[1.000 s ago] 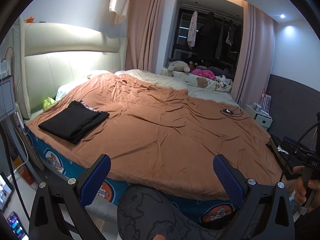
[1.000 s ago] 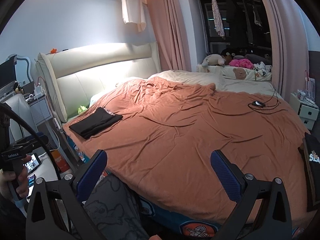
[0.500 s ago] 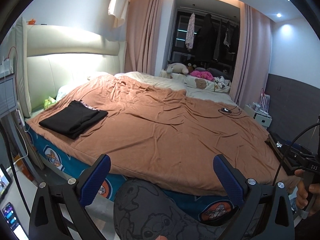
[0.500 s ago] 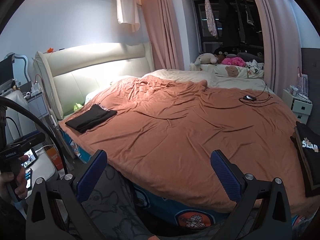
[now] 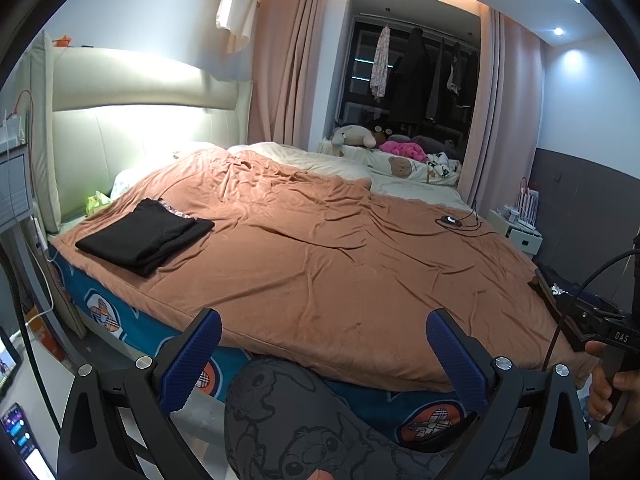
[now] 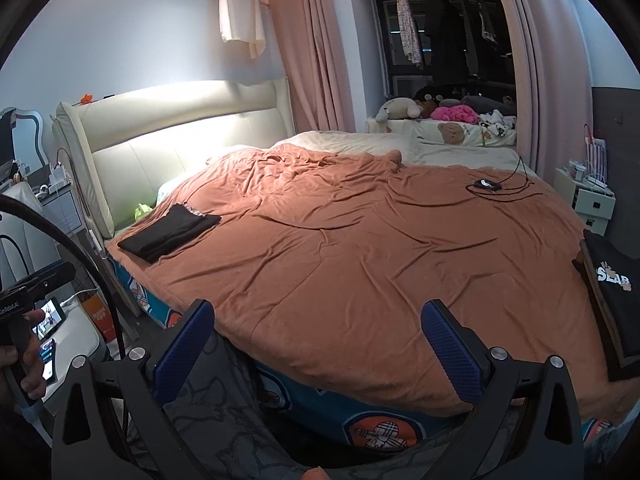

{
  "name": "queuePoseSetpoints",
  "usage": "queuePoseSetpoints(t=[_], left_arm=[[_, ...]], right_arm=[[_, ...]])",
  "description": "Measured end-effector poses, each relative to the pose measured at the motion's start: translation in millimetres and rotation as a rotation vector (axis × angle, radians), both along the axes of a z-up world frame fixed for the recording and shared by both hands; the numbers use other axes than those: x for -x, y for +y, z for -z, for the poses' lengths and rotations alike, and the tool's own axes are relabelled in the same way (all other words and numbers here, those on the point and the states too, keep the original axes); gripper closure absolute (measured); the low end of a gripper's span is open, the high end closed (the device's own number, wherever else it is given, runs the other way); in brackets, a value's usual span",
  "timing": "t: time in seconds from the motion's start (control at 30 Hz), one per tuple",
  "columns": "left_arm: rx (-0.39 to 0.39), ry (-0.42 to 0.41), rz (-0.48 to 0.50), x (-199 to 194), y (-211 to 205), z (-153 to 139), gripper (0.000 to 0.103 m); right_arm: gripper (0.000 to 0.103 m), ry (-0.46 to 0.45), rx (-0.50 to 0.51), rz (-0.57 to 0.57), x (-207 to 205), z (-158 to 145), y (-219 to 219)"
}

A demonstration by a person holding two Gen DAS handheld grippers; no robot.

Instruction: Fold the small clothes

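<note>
A folded black garment (image 5: pixel 146 236) lies at the left near corner of the bed, on the brown blanket (image 5: pixel 320 248); it also shows in the right wrist view (image 6: pixel 170 232). Another black garment with white print (image 6: pixel 614 280) lies at the bed's right edge, partly seen in the left wrist view (image 5: pixel 560 286). My left gripper (image 5: pixel 322 344) is open and empty, held off the near edge of the bed. My right gripper (image 6: pixel 318 334) is open and empty, also off the near edge.
A black cable and small device (image 6: pixel 486 185) lie on the far right of the blanket. Plush toys (image 5: pixel 384 140) sit beyond the bed. A white nightstand (image 6: pixel 590 200) stands at the right. A side table with phones (image 6: pixel 52 344) is at the left. My patterned knee (image 5: pixel 300 420) is below the grippers.
Both views have pulled back and tilted slightly, so the bed sits lower and farther. The clothes have not moved. Both grippers stay open.
</note>
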State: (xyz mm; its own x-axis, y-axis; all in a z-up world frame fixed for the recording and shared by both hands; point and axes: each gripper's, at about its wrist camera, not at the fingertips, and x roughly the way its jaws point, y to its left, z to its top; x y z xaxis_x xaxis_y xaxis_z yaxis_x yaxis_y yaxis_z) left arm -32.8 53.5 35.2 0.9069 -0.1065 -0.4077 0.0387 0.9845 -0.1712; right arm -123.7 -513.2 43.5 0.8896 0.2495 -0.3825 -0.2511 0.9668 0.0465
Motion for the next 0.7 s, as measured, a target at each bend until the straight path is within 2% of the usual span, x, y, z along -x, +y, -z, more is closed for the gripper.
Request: queuePoseSetpoints(t=[0.7], left_arm=[[-0.005,-0.005,0.001,-0.7,-1.6,-0.8,0.000]], right_arm=[[0.000,0.002,0.003,-0.001,1.4,5.3,-7.7]])
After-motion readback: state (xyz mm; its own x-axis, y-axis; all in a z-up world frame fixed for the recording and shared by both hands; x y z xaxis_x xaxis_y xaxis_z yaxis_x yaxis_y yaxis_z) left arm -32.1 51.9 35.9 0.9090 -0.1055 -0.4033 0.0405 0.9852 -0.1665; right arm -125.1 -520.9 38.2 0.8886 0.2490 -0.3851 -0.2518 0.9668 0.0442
